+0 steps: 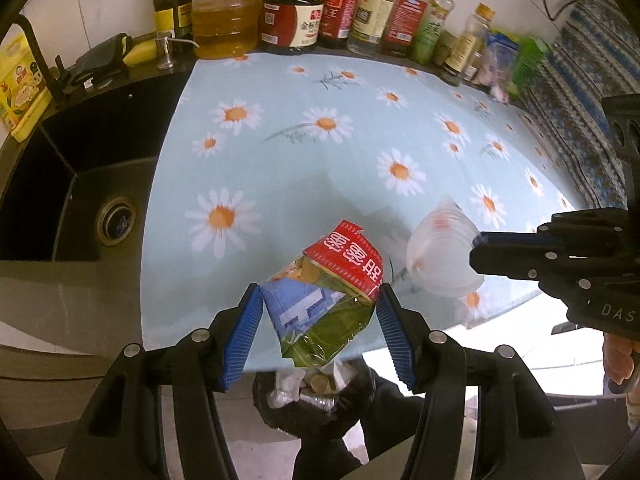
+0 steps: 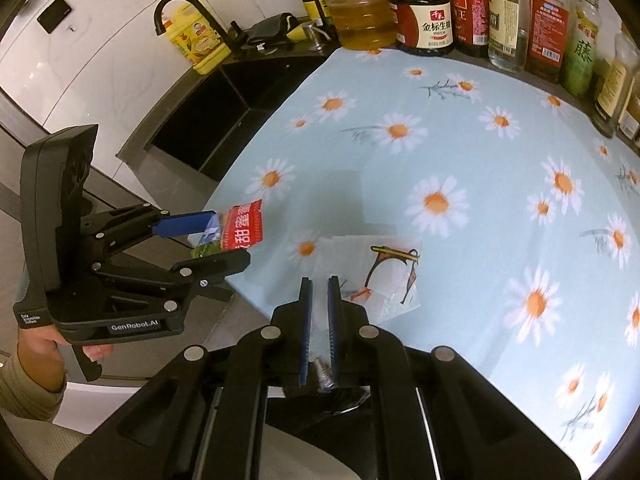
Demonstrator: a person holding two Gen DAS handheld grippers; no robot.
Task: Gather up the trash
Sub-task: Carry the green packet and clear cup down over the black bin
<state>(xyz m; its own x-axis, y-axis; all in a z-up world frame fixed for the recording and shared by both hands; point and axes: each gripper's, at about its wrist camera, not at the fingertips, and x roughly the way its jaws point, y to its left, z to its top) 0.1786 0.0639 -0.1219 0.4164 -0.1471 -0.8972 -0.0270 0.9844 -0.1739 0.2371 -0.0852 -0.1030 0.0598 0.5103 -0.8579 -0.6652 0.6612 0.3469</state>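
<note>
The left hand-held gripper (image 1: 320,312) clamps a crumpled carton (image 1: 328,292) over the worktop's (image 1: 304,160) front edge; the right hand-held gripper (image 2: 319,292), jaws nearly together, pinches a clear plastic wrapper (image 2: 372,276) there, above a black bin bag (image 1: 320,408).

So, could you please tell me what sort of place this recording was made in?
Most likely a home kitchen: a black sink with a black faucet sits beside a counter under a daisy-print cloth, with cooking oil and sauce bottles along the wall.
</note>
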